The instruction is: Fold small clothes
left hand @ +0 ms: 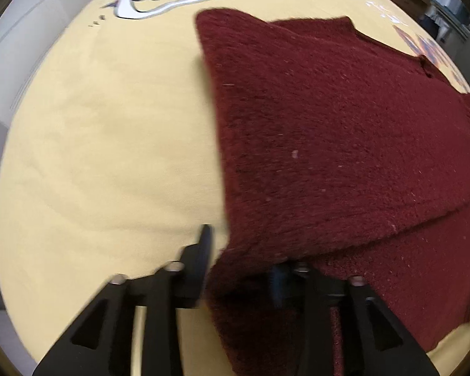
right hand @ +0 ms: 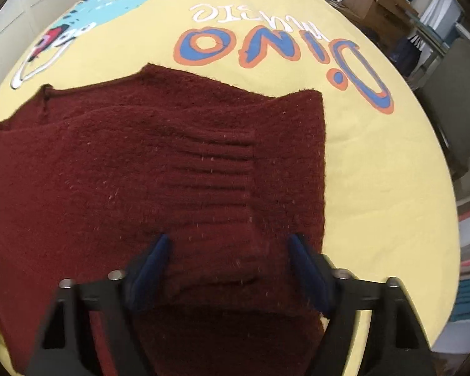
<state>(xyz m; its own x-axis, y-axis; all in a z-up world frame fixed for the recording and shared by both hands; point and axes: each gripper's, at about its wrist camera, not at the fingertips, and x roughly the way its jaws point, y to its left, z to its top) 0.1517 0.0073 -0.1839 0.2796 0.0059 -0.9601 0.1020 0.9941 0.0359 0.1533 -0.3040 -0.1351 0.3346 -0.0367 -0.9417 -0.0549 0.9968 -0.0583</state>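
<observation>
Left wrist view: the dark red sweater fills the right of the frame on the yellow sheet. The left hand-held gripper is parted, one finger hidden under a fold that could be dragged.

Right wrist view: the right hand-held gripper is held wide open over the sweater's lower centre, empty; the fold could be loosened.

Dark red knit sweater lies folded flat on yellow sheet.

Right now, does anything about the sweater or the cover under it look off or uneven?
Nothing is damaged or spilled. The dark red sweater lies partly folded on the yellow printed cover, but its top layer sits askew, with the lower layer showing past its near edge. Pale lint flecks the knit.
</observation>
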